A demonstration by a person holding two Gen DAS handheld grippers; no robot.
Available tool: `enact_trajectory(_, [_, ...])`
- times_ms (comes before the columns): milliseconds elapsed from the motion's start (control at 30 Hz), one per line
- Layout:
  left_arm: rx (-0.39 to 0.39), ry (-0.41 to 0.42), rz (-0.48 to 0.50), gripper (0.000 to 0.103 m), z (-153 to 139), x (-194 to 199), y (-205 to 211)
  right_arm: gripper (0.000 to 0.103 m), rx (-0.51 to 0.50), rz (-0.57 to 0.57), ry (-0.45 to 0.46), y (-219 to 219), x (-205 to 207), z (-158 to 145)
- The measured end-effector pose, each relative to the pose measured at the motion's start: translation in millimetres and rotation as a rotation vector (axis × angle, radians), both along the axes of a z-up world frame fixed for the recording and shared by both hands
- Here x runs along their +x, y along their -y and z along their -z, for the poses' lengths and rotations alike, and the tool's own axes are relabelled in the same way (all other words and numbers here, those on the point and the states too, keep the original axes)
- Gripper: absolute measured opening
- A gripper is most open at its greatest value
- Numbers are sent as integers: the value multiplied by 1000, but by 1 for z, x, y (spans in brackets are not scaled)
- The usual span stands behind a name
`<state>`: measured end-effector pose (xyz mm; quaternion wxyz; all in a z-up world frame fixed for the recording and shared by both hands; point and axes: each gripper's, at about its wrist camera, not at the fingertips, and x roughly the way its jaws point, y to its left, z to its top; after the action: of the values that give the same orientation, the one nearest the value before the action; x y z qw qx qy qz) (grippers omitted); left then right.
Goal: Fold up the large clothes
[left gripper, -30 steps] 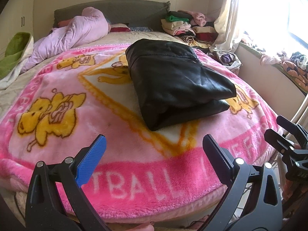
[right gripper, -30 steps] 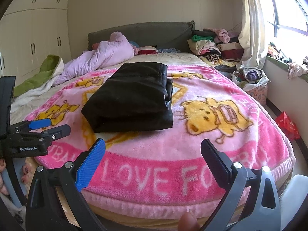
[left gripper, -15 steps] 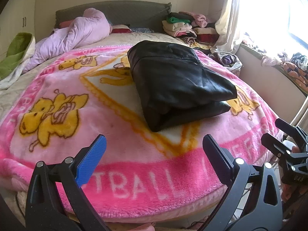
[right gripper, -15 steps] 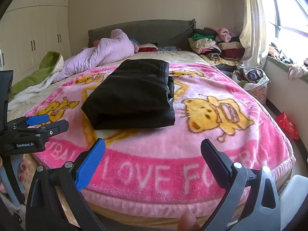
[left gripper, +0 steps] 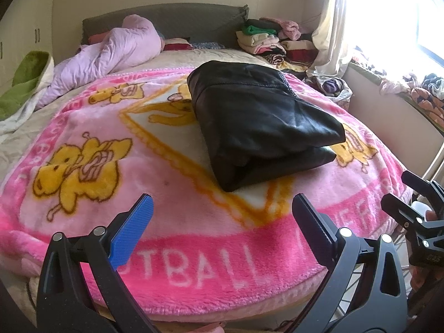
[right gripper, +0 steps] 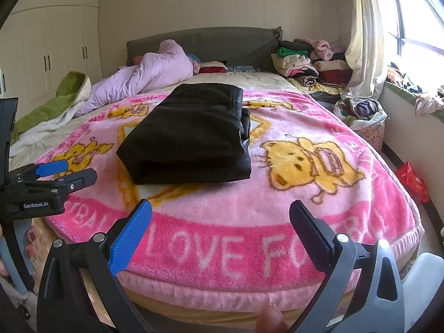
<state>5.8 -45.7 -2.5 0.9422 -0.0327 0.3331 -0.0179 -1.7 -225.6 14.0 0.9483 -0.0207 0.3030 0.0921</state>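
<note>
A black leather-like garment (left gripper: 258, 122) lies folded into a thick rectangle in the middle of the pink cartoon blanket (left gripper: 91, 116) on the bed. The right wrist view shows the same garment (right gripper: 191, 136) on the blanket (right gripper: 277, 202). My left gripper (left gripper: 222, 211) hangs open over the blanket's near edge, well short of the garment, with nothing between its fingers. My right gripper (right gripper: 220, 216) is open too, near the foot of the bed, and holds nothing. Each gripper shows at the edge of the other's view.
A lilac quilt (right gripper: 144, 77) and a green blanket (right gripper: 55, 102) lie bunched at the back left. Stacks of folded clothes (right gripper: 305, 66) sit by the headboard at the right. A basket of laundry (right gripper: 360, 113) stands beside the bed under the window.
Both grippers have drifted slightly closer to the bed and the view has tilted a little. The garment has not moved and both grippers stay open.
</note>
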Motion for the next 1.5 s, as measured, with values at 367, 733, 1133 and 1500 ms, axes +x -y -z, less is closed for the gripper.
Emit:
enact_trajectory(367, [11, 0, -7, 94, -1, 0, -2, 99, -6, -3, -1, 0, -1, -2])
enact_trajectory(733, [20, -2, -21, 94, -1, 0, -2, 99, -9, -3, -4, 0, 1, -3])
enact_trajectory(1133, [21, -1, -24, 94, -1, 0, -2, 99, -11, -1, -8, -1, 2, -2])
enact_trajectory(1500, [25, -4, -28, 94, 0, -1, -1, 99, -9, -3, -14, -2, 3, 1])
